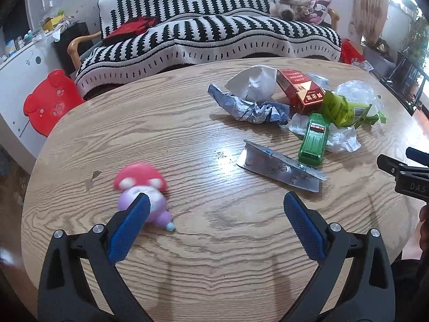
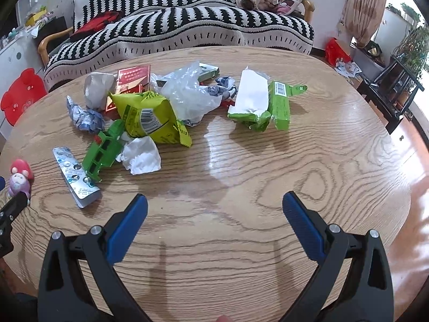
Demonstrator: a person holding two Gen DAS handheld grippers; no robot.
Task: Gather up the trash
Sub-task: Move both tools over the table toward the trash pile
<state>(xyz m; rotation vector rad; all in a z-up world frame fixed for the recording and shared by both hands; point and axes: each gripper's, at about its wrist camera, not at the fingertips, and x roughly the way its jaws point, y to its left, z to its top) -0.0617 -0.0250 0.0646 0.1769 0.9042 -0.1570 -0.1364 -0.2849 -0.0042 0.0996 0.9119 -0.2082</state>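
Observation:
Trash lies heaped on a round wooden table (image 1: 187, 139) (image 2: 295, 161): a red cigarette box (image 1: 300, 88) (image 2: 132, 79), a crumpled blue-white wrapper (image 1: 249, 107) (image 2: 84, 118), a yellow-green snack bag (image 1: 340, 107) (image 2: 147, 118), white tissue (image 1: 340, 136) (image 2: 142, 157), a silver blister pack (image 1: 281, 166) (image 2: 75, 179), clear plastic (image 2: 187, 94) and a torn green-white packet (image 2: 257, 102). A green toy car (image 1: 313, 139) (image 2: 104, 150) sits among them. My left gripper (image 1: 214, 204) is open, its left finger just in front of a pink mushroom figurine (image 1: 142, 185) (image 2: 18, 178). My right gripper (image 2: 214, 204) is open over bare wood.
A black-and-white striped sofa (image 1: 214, 32) (image 2: 187, 21) stands behind the table. A red bear-shaped stool (image 1: 51, 102) (image 2: 21, 94) sits at the left. A dark plant rack (image 2: 394, 88) is on the right. The right tool's black tip (image 1: 396, 171) shows at the left view's right edge.

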